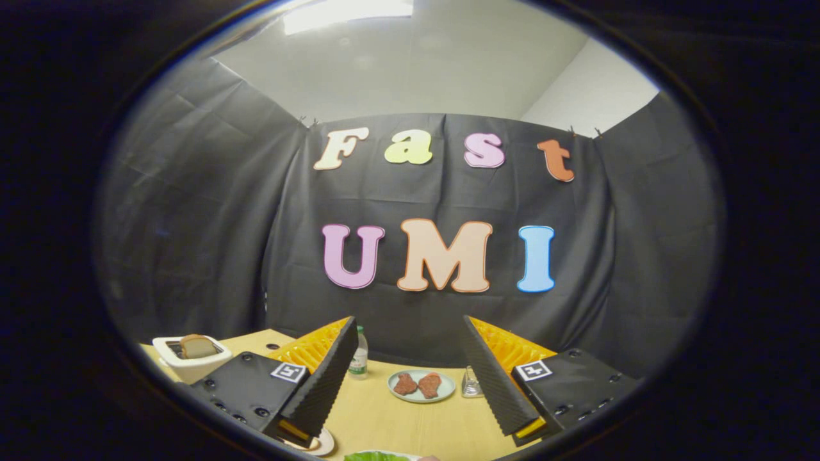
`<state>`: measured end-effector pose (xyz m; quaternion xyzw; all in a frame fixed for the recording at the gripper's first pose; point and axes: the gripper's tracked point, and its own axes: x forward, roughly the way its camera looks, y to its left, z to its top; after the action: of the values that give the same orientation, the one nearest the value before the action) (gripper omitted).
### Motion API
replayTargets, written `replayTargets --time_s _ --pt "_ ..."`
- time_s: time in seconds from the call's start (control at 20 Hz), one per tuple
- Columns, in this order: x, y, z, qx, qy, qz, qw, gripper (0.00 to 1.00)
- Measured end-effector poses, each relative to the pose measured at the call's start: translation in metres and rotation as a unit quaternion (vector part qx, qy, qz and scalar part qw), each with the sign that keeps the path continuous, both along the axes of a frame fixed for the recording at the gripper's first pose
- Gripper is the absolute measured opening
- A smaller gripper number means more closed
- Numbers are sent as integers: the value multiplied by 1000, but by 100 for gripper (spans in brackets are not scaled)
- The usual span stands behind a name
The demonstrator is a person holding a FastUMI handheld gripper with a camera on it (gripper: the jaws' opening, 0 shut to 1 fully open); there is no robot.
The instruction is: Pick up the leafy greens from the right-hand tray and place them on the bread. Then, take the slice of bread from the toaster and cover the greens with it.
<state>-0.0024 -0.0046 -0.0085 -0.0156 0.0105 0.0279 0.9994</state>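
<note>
The tool [410, 384] hangs released, fingers spread wide above the tabletop [397, 416]; leafy greens [377, 456] lie just below, bread [197, 346] stands in the toaster [186, 365]

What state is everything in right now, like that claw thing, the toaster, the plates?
gripper: open, fingers apart, holding nothing.
toaster: upright, bread in its slot.
bread slice: sticking up from the toaster.
small plate: holds two reddish-brown pieces, beyond the fingers.
bottle: standing upright.
leafy greens: lying untouched, just below the fingers.
</note>
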Motion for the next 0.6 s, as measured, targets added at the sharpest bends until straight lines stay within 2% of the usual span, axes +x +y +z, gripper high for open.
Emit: replayTargets --time_s 0.6 --pt "2 -14 -52 -57 73 100 991 100"
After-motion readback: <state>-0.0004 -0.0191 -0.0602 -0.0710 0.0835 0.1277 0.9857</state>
